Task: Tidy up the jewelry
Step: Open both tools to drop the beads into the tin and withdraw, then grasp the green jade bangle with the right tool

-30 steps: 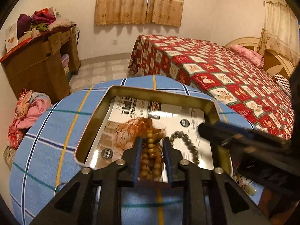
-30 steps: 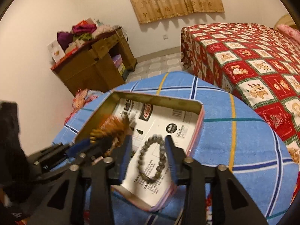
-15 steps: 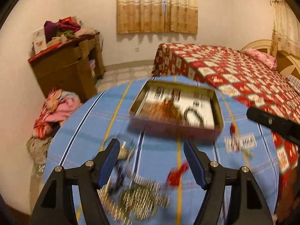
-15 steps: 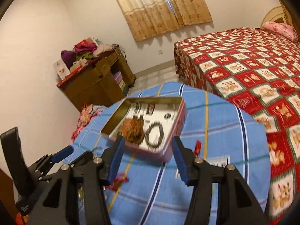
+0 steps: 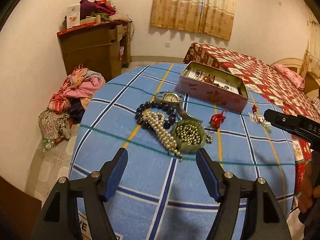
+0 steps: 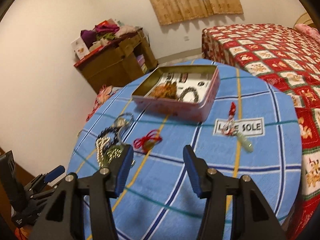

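Observation:
A pink tin box (image 5: pixel 214 95) (image 6: pixel 208 108) stands at the far side of the blue checked table (image 5: pixel 140 180) and holds a brown tasselled bead string (image 6: pixel 165 90) and a grey bead bracelet (image 6: pixel 190 94). On the cloth lie a watch (image 5: pixel 170 98), a dark bead bracelet (image 5: pixel 154 108), a pearl string (image 5: pixel 162 130), a green bangle (image 5: pixel 189 136), a red cord piece (image 5: pixel 217 118) (image 6: pixel 147 140) and a jade pendant (image 6: pixel 245 141). My left gripper (image 5: pixel 161 170) is open and empty just short of the pearl string. My right gripper (image 6: pixel 158 168) is open and empty.
A bed with a red patterned cover (image 5: pixel 260 76) stands right of the table. A wooden desk piled with clothes (image 5: pixel 96 40) stands by the far wall, with a heap of clothes (image 5: pixel 70 98) on the floor.
Both grippers let go of the bead pieces in the tin, opened and pulled back toward the near side of the table. The loose jewelry has come into view.

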Demonstrator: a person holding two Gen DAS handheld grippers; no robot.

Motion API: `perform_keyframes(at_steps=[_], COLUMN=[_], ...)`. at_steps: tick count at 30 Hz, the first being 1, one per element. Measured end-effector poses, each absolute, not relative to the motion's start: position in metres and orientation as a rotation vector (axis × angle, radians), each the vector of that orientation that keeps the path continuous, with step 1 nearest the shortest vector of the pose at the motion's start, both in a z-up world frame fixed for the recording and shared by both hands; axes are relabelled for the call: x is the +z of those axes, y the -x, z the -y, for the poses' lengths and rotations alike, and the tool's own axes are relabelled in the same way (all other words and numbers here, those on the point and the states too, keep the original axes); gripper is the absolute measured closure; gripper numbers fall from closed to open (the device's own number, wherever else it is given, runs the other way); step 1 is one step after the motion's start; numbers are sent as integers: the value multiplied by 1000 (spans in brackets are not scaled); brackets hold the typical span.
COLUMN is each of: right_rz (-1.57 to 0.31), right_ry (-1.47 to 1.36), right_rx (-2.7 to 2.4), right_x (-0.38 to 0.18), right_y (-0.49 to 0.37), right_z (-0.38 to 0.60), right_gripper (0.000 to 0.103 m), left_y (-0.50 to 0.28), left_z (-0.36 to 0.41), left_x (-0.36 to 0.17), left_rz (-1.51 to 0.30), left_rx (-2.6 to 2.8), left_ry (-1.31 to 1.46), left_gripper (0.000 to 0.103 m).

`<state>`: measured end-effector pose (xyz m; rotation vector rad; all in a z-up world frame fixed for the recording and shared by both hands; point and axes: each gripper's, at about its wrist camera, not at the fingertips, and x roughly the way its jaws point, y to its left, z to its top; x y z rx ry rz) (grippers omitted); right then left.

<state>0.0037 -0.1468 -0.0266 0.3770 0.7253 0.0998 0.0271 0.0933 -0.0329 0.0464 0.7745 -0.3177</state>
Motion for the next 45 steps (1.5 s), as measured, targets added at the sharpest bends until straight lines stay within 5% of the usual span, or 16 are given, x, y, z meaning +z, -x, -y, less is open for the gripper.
perform_keyframes(at_steps=[11,17,34,45], right_rz=[-766,-801,-891,-965], right_ry=[-342,-339,-306,-233], right_rx=[163,219,263,227], right_x=[-34,-40,-64,-81], right_y=[-2,-13,-58,-82], right_z=[121,105,74,54], right_gripper=[55,66,67,90], left_y=[-28,-34,-61,-77], left_z=[-109,-118,-122,-119], left_x=[-39,-41,-48,-52], left_rz=[-764,-750,-755,-782], left_rx=[-277,-256,-220,-245], left_ry=[-27,-8,12,20], left_gripper=[32,32,32,32])
